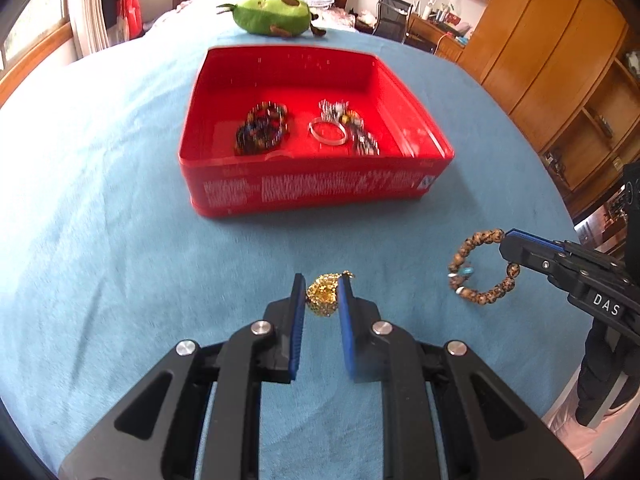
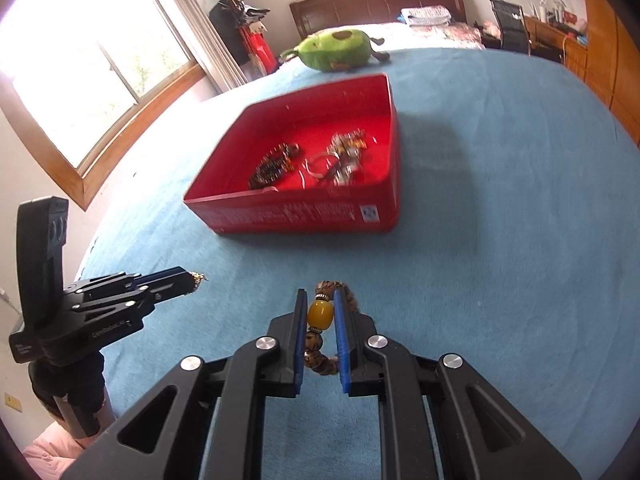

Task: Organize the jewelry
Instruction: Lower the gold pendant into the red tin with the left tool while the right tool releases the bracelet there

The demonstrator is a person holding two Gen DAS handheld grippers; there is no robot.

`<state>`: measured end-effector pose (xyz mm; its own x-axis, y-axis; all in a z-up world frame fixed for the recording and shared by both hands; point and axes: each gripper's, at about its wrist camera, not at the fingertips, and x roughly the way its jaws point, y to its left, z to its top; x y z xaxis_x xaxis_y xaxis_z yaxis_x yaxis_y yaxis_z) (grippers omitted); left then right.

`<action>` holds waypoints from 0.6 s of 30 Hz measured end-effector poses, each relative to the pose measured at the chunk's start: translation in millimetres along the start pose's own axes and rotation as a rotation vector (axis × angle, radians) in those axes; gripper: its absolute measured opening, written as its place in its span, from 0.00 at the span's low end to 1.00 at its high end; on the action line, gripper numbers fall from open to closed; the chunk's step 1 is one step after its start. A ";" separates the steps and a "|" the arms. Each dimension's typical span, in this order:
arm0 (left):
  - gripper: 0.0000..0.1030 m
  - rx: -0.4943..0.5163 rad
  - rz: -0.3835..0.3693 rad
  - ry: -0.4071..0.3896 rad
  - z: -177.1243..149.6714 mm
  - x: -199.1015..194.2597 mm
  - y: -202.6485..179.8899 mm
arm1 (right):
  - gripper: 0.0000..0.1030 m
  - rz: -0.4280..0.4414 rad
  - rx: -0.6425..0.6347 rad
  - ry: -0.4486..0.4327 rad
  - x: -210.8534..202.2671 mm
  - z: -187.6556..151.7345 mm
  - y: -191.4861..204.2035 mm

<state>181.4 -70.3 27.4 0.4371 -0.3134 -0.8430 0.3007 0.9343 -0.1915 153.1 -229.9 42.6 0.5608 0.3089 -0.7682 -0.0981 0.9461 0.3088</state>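
Note:
My left gripper is shut on a bunched gold chain, held above the blue bedspread. My right gripper is shut on a brown beaded bracelet at its amber bead. In the left wrist view that bracelet hangs from the right gripper's tip at the right. In the right wrist view the left gripper shows at the left with a bit of gold chain at its tip. A red box ahead holds dark beaded bracelets, a clear bangle and silvery pieces.
A green avocado plush lies beyond the box on the blue bedspread. A wooden wardrobe stands to the right, a window to the left, the headboard at the far end.

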 end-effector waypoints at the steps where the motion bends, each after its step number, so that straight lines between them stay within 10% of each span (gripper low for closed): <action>1: 0.14 0.002 0.001 -0.003 2.8 -1.7 -0.2 | 0.13 0.002 -0.004 -0.002 -2.0 3.7 0.7; 18: 0.14 0.002 0.005 -0.054 75.8 -12.3 -2.1 | 0.13 0.023 -0.059 -0.052 -16.9 89.8 26.6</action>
<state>239.7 -81.2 76.3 0.4835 -0.3175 -0.8157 0.2998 0.9356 -0.1865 214.9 -218.7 114.2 0.5996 0.3264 -0.7307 -0.1590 0.9434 0.2909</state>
